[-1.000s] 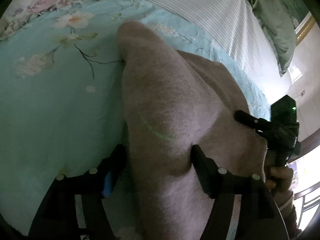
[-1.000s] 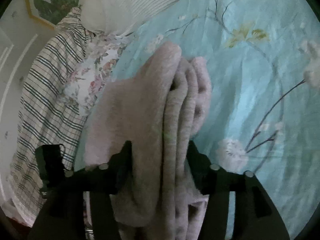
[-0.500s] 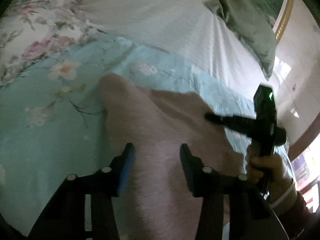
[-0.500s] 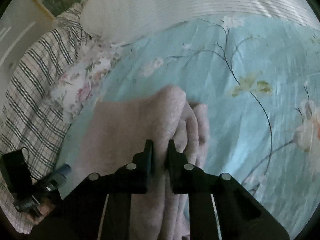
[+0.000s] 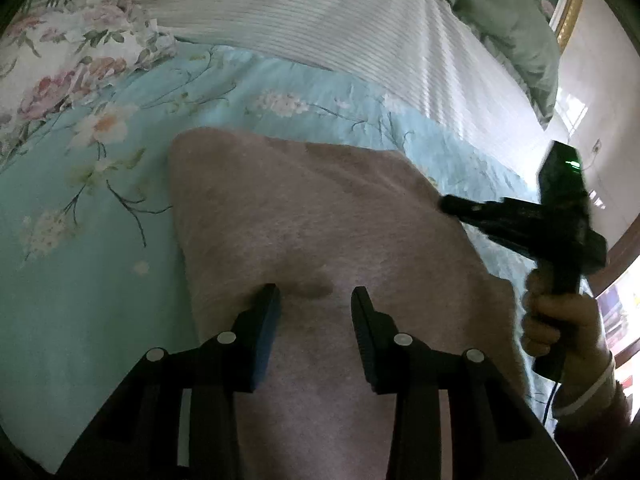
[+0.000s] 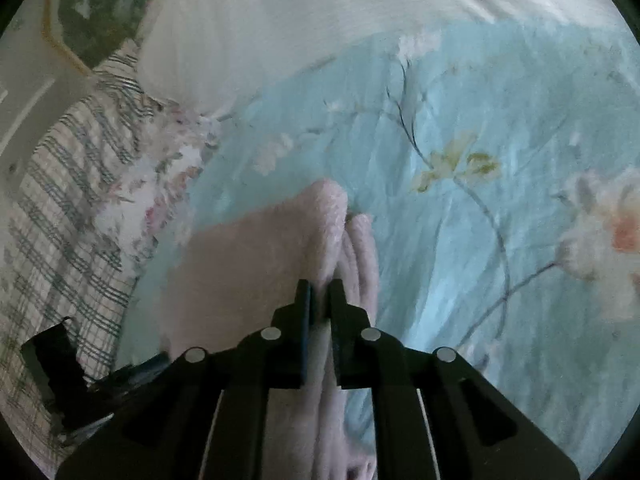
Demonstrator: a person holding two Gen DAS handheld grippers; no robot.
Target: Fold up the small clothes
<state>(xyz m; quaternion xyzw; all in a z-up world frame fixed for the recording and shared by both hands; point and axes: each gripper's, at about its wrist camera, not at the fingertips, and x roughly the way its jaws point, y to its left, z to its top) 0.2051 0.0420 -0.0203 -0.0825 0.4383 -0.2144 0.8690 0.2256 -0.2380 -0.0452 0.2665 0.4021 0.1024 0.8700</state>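
A folded pinkish-beige fleece garment (image 5: 312, 220) lies on the turquoise floral bedspread (image 5: 60, 280). My left gripper (image 5: 316, 300) is open, its fingers just above the garment's top face, gripping nothing. My right gripper (image 6: 320, 288) is shut on the garment's folded edge (image 6: 328, 216), where several layers stack up. The right gripper also shows in the left wrist view (image 5: 520, 220) at the garment's right edge, held by a hand. The left gripper's body shows at the lower left of the right wrist view (image 6: 52, 364).
A white striped sheet (image 5: 340, 20) and a grey-green pillow (image 5: 512, 20) lie beyond the garment. A pink floral cloth (image 5: 60, 52) and a plaid cloth (image 6: 60, 200) lie to the left. A wall with a gold-framed picture (image 5: 568, 4) is at far right.
Both grippers have pulled back from the garment. The left one let go and now stands open above it. The right one closed from wide open onto the folded edge.
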